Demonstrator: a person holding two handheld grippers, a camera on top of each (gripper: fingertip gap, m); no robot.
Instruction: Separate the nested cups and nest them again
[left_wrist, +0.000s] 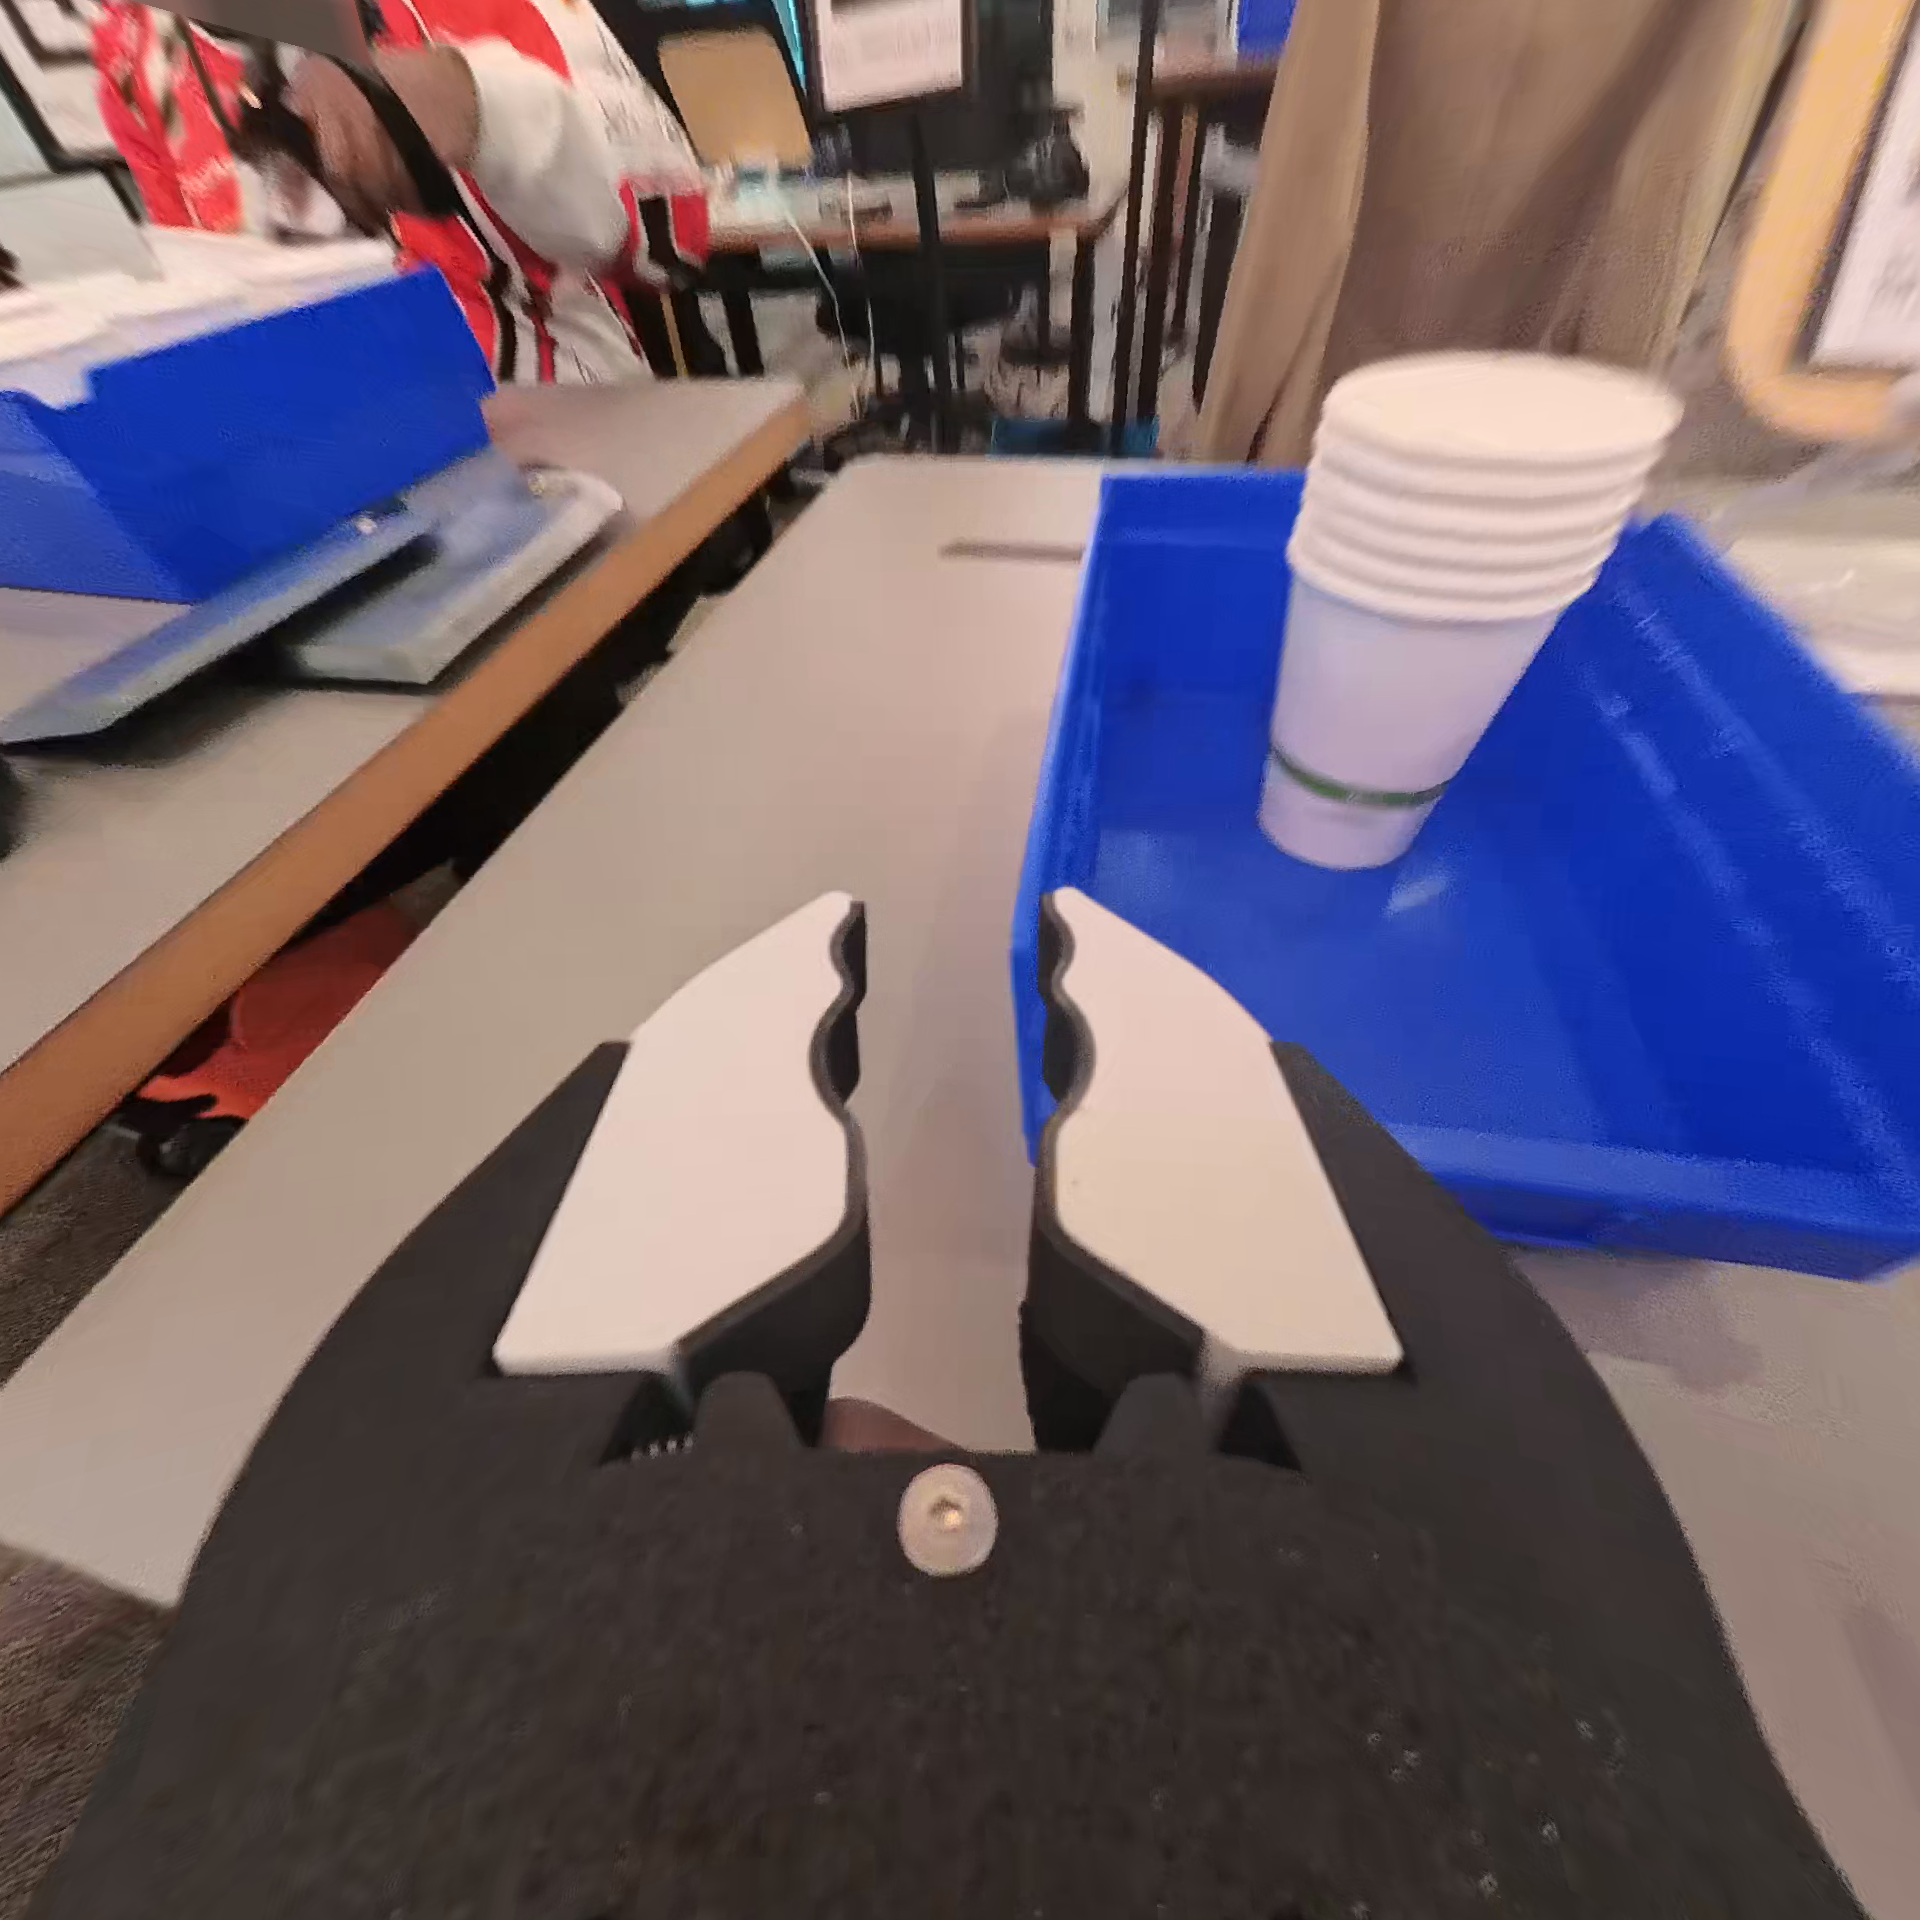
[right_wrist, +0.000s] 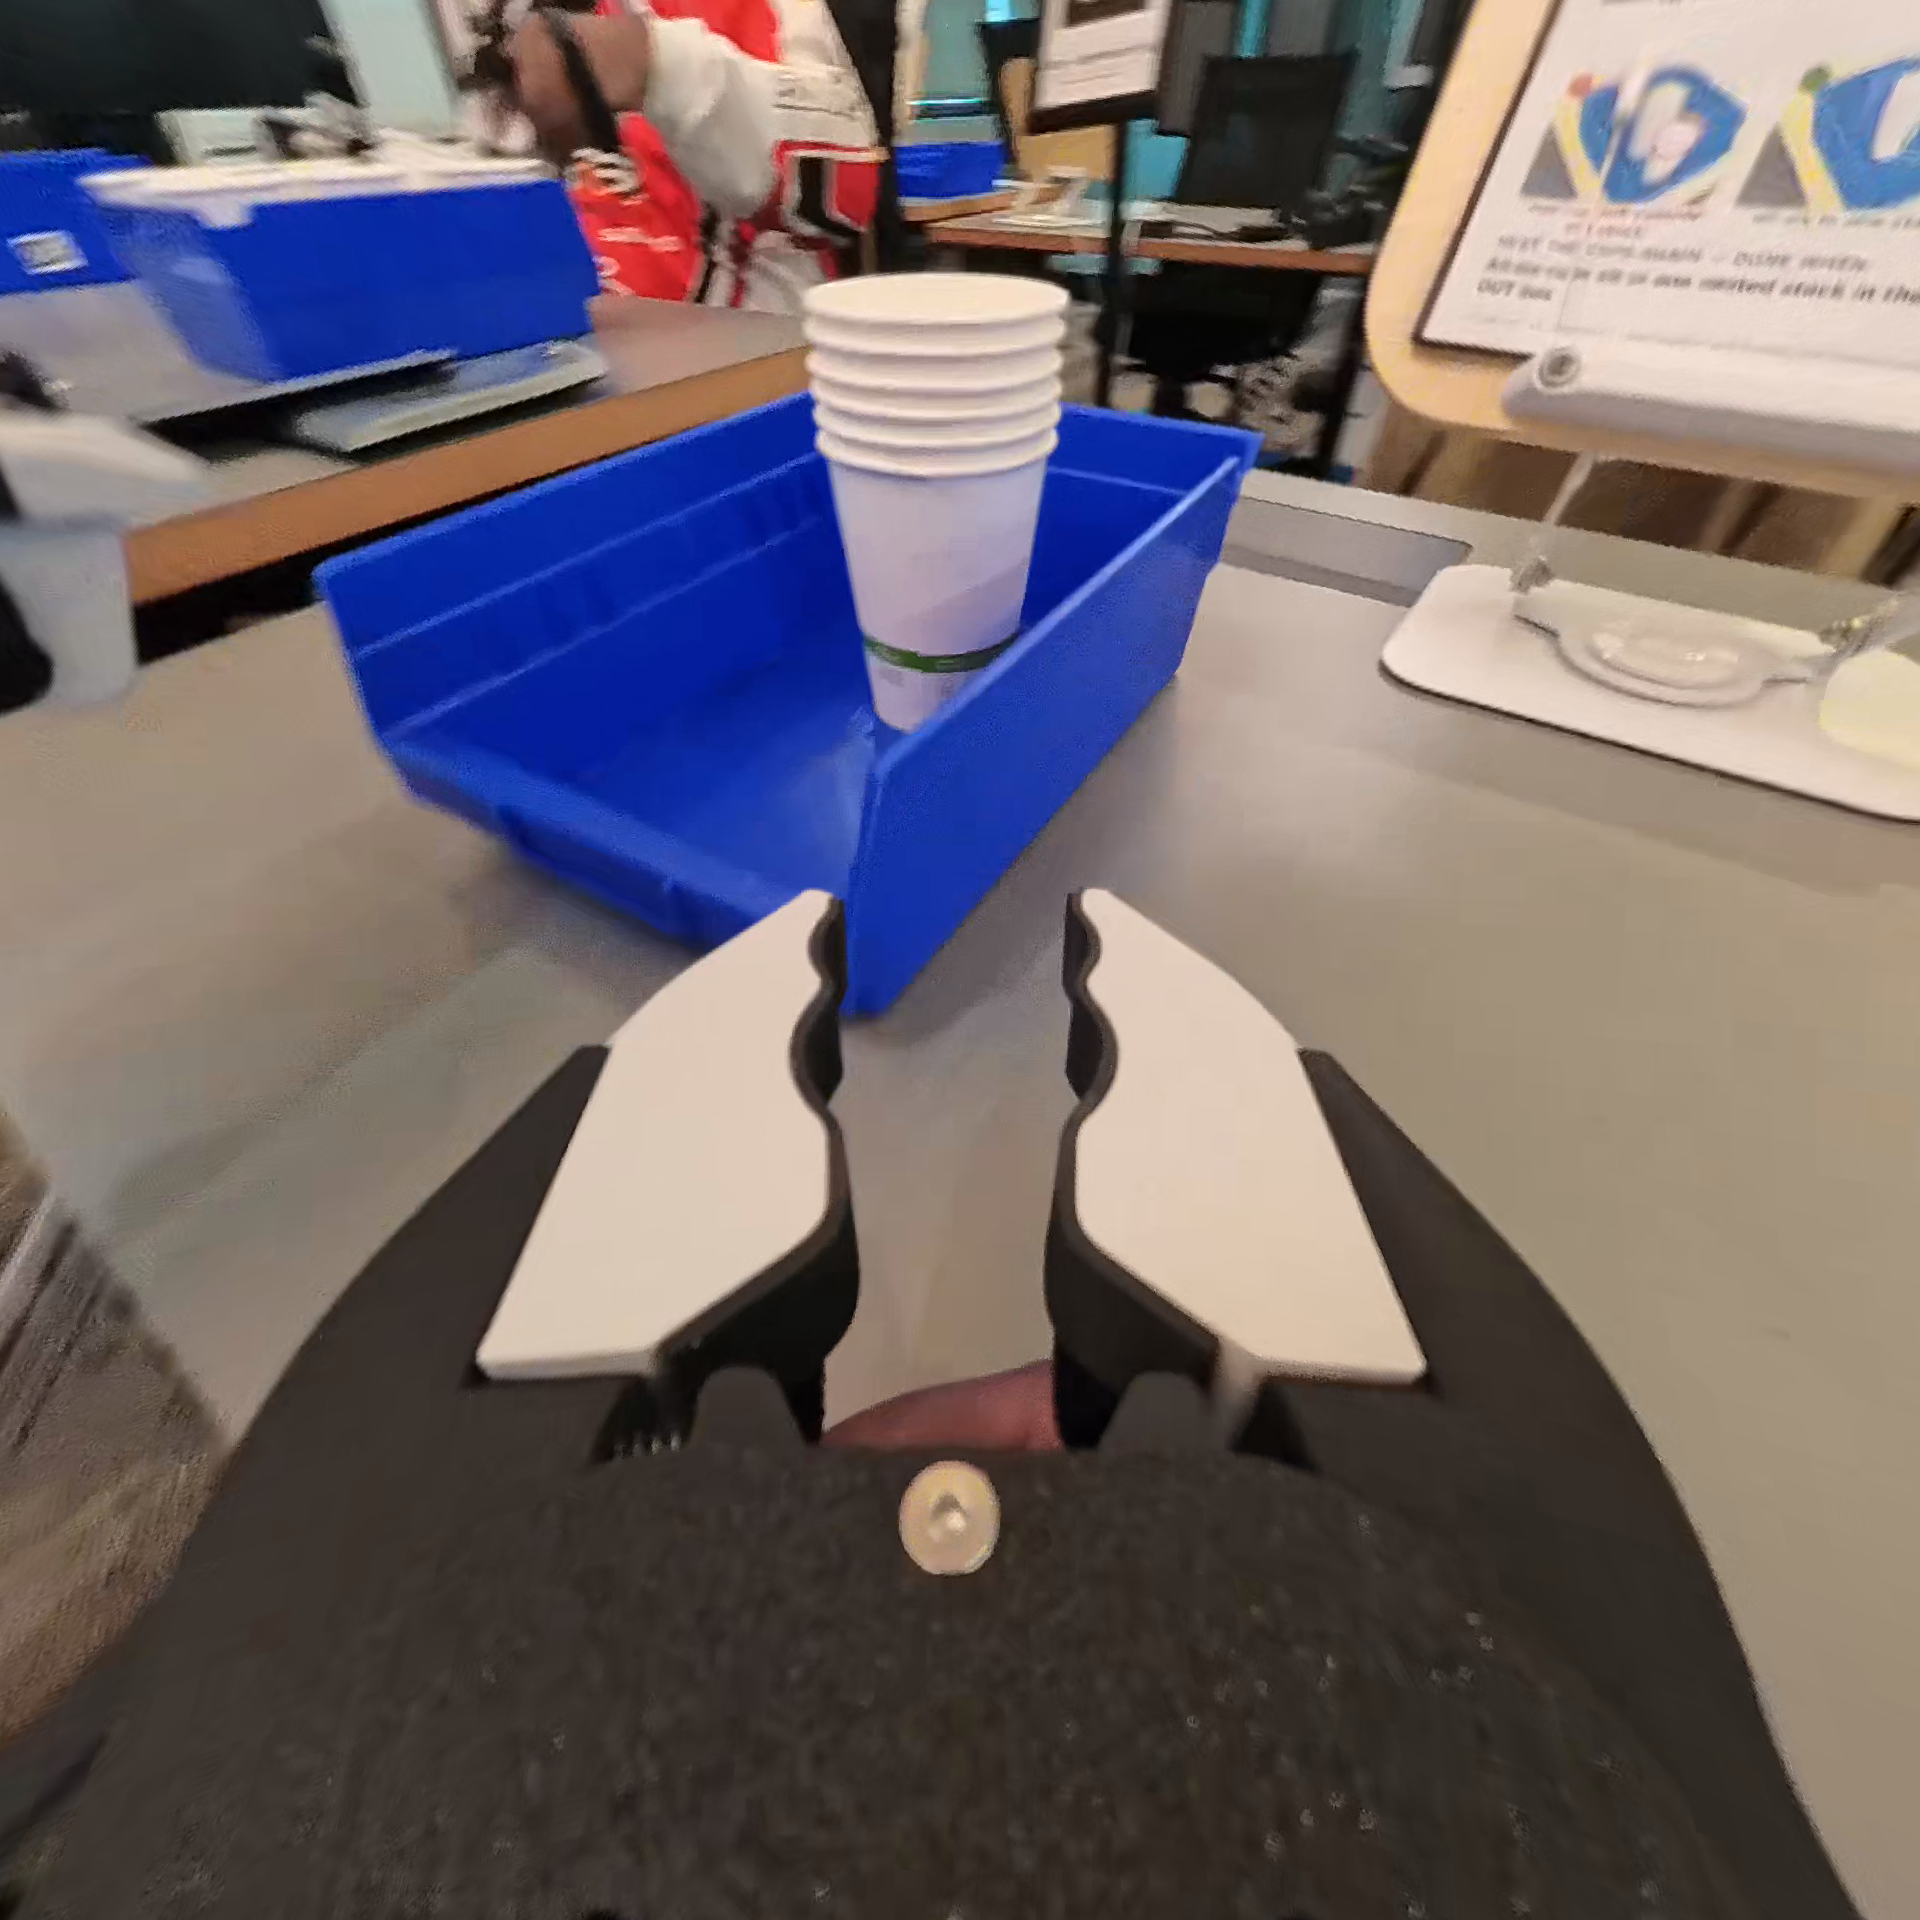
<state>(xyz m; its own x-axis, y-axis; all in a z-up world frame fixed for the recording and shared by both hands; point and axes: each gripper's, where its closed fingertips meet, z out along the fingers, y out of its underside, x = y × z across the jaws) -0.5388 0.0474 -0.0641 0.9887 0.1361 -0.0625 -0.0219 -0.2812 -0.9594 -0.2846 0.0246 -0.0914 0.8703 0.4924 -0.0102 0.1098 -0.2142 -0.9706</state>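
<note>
Nested cups (right_wrist: 935, 488) stand upright in the blue bin (right_wrist: 623, 686) on the table (right_wrist: 1455, 987); left tongs (left_wrist: 951, 925) and right tongs (right_wrist: 951, 925) hover spread, empty, short of it.

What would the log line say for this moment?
cups: nested, upright in blue bin | left gripper: jaws open, empty | right gripper: jaws open, empty | separating: not begun

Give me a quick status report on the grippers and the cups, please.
Left gripper open, empty, over table. Right gripper open, empty. Cup stack nested, upright in blue bin. Nothing in the way.
</note>
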